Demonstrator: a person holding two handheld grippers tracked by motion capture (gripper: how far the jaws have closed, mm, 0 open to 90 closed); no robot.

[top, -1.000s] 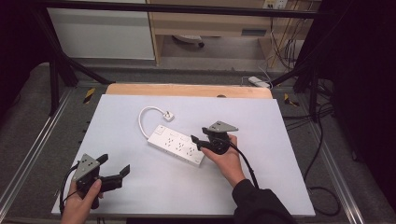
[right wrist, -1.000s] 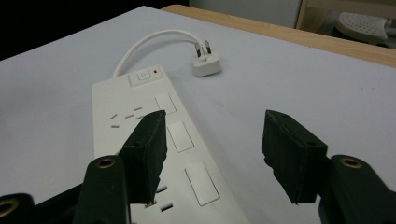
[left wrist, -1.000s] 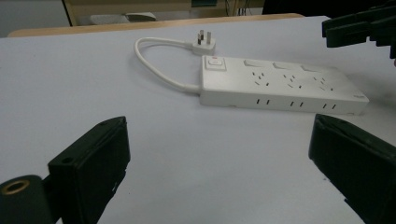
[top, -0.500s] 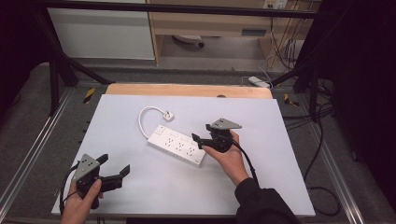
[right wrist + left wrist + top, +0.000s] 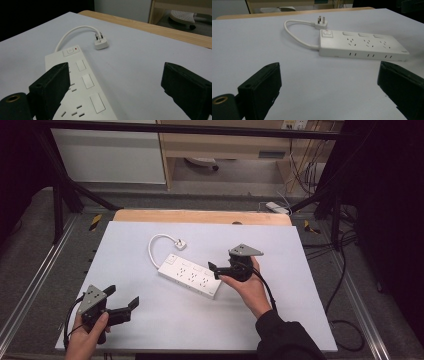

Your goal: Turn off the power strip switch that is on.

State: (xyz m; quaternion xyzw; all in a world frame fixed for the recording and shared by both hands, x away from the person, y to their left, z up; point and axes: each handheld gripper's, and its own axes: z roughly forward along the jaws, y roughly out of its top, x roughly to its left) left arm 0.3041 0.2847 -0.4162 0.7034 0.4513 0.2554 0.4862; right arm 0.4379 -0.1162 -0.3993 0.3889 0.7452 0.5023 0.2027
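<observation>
The white power strip (image 5: 191,275) is lying mid-table, its plug (image 5: 180,243) curling toward the far edge. Right tongs (image 5: 216,270) are hovering apart beside it, seemingly lining up; left tongs (image 5: 122,301), also apart, are idling near the near-left corner.

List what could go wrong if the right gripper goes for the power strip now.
1. The right gripper hangs open at one end of the power strip; lifted from that end, the strip would likely tip or swing.
2. The short cable and loose plug would trail and could drag.
3. The left gripper sits open and far off, giving no support.
</observation>
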